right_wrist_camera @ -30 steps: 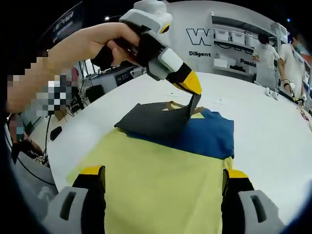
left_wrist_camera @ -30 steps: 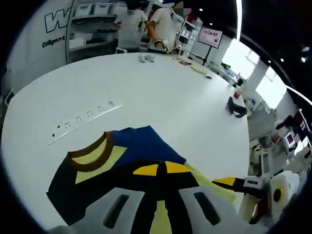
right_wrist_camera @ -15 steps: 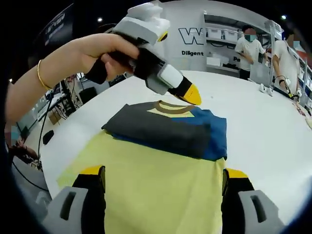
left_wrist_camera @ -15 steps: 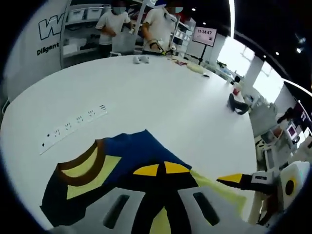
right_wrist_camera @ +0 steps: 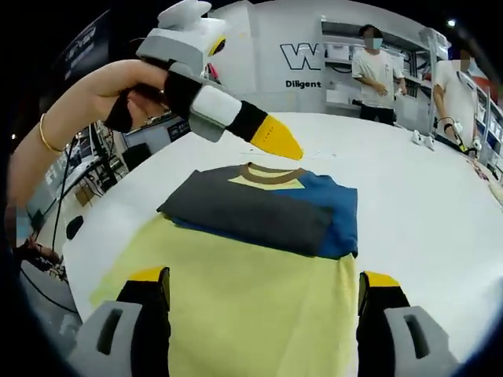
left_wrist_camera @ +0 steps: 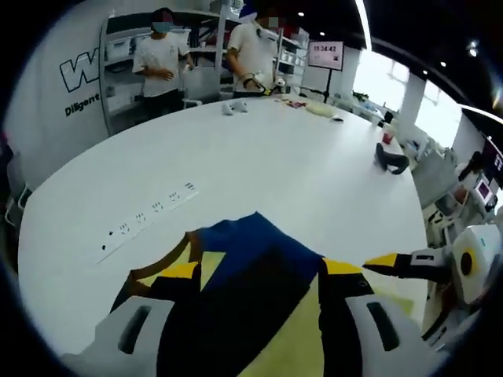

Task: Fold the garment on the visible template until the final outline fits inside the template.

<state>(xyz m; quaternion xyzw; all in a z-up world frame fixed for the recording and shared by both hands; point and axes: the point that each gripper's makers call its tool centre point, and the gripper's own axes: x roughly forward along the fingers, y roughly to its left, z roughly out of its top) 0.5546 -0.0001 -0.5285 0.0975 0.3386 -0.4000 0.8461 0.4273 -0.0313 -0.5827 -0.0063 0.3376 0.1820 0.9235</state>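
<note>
yellow, navy and charcoal folded cotton shirt (right_wrist_camera: pixel 259 259) | long axis runs away from right gripper (right_wrist_camera: pixel 259 294) (nearer, jaws wide, empty) | left gripper (right_wrist_camera: pixel 275 140) above collar, jaws wide

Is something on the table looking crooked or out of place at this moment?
The garment lies flat on the white table. Its dark folded sleeve runs slightly slanted across the blue and yellow parts, not square with the hem. Nothing looks spilled or damaged.
</note>
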